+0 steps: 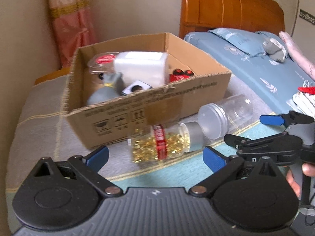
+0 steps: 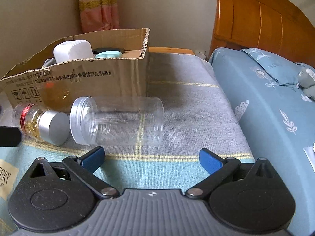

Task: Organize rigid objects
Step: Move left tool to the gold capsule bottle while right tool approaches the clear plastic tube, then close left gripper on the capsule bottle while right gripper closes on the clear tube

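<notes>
Left wrist view: the left tool (image 1: 155, 156) is spread wide and holds nothing; the clear bottle of golden capsules with a red band and grey cap (image 1: 161, 144) lies on its side between the blue pads, on the checked blanket (image 1: 39, 118), just beside the open brown cardboard box (image 1: 177, 102).
Right wrist view: the right tool (image 2: 151, 157) is also spread and empty; the empty transparent plastic jar with a clear screw lid (image 2: 118, 120) lies on its side just ahead.
Risk: both are round and may roll away on the soft blanket if one pad touches first; the jar lies near the bottle's cap, so pushing one may move the other.
</notes>
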{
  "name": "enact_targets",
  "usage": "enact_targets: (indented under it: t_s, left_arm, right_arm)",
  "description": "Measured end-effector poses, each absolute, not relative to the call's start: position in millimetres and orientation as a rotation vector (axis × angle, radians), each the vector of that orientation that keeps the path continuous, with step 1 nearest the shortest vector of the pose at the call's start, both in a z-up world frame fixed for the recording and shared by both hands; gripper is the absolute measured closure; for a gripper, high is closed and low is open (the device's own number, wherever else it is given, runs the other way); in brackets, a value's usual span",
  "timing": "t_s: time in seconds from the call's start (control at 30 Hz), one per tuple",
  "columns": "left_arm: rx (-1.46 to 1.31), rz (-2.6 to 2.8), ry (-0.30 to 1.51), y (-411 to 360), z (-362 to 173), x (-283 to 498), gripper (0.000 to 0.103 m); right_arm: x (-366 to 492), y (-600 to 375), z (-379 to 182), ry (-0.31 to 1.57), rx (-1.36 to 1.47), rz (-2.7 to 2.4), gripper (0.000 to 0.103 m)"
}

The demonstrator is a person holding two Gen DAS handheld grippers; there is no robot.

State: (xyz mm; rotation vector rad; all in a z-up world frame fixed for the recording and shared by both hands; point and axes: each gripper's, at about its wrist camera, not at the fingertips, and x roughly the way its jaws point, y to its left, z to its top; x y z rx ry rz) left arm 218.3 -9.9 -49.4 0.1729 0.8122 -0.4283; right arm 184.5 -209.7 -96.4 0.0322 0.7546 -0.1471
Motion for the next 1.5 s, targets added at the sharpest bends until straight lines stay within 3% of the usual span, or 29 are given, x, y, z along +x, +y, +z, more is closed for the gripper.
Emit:
enact_targets:
  t_s: [0.47, 0.63, 1.5]
  left_arm:
    - [0.173, -0.452, 0.856, -29.0, -74.6, 243.2, 0.002]
    - [0.106, -0.430, 0.856, -20.7, -75.2, 247.6, 0.010]
    - [0.054, -0.299, 0.869, 27.1, -75.6, 243.1, 0.010]
  right_arm:
    - [184.2, -211.4, -98.5, 0.738, 0.022, -0.123, 0.000]
    - [182.8, -210.9, -98.9, 0.735, 0.018, -0.111, 0.000]
    - [198.1, -184.0, -76.4, 0.722, 0.074, 0.036, 0.000]
